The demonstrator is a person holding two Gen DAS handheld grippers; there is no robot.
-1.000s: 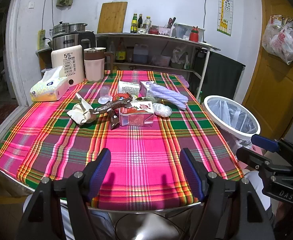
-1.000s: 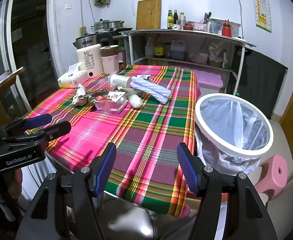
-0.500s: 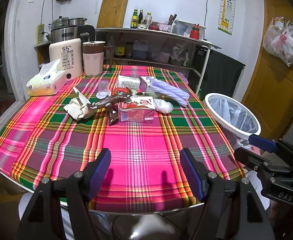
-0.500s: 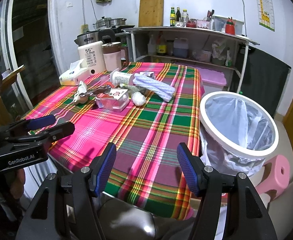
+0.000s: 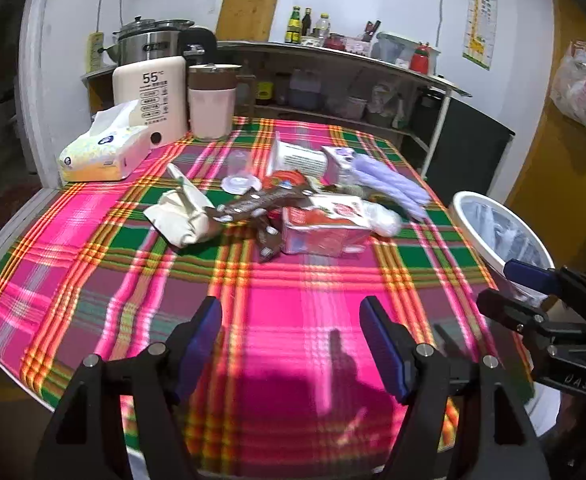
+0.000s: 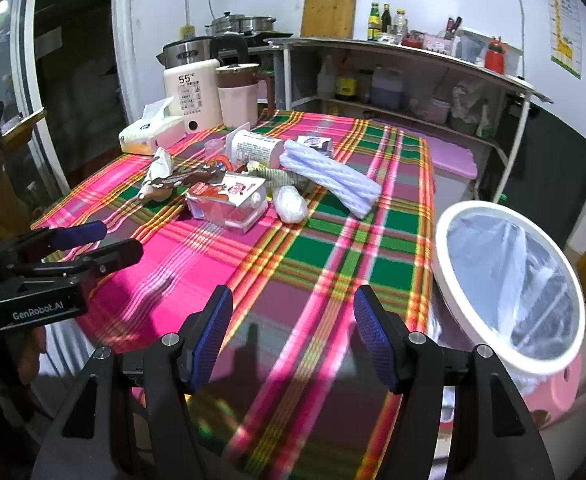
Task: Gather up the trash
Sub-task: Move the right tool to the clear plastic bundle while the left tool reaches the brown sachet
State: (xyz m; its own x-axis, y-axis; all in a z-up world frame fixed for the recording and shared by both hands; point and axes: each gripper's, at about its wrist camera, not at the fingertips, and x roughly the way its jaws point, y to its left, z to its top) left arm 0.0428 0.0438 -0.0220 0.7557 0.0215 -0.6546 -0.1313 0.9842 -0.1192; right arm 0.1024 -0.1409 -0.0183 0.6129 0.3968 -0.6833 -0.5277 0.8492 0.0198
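A heap of trash lies mid-table: a red and white carton (image 5: pixel 325 224) (image 6: pixel 229 200), a crumpled white paper bag (image 5: pixel 181 216), a brown wrapper (image 5: pixel 253 204), a white plastic wad (image 5: pixel 385 220) (image 6: pixel 291 204), a lilac foam sleeve (image 5: pixel 389 184) (image 6: pixel 329 182) and a white cup (image 6: pixel 253 148). A white bin with a clear liner (image 5: pixel 497 232) (image 6: pixel 509 280) stands off the table's right edge. My left gripper (image 5: pixel 291 340) is open and empty above the near cloth. My right gripper (image 6: pixel 293 332) is open and empty near the table's right corner.
A plaid cloth covers the table (image 5: pixel 93 272). At its far left stand a tissue pack (image 5: pixel 101 152), a white 55° appliance (image 5: pixel 151 96) and a pink jug (image 5: pixel 213 100). A metal shelf unit with bottles (image 6: pixel 405 64) lines the back wall. A pink stool (image 6: pixel 553 396) sits under the bin.
Both grippers have moved forward over the table toward the trash heap, which now looks nearer and larger. Both stay open and empty.
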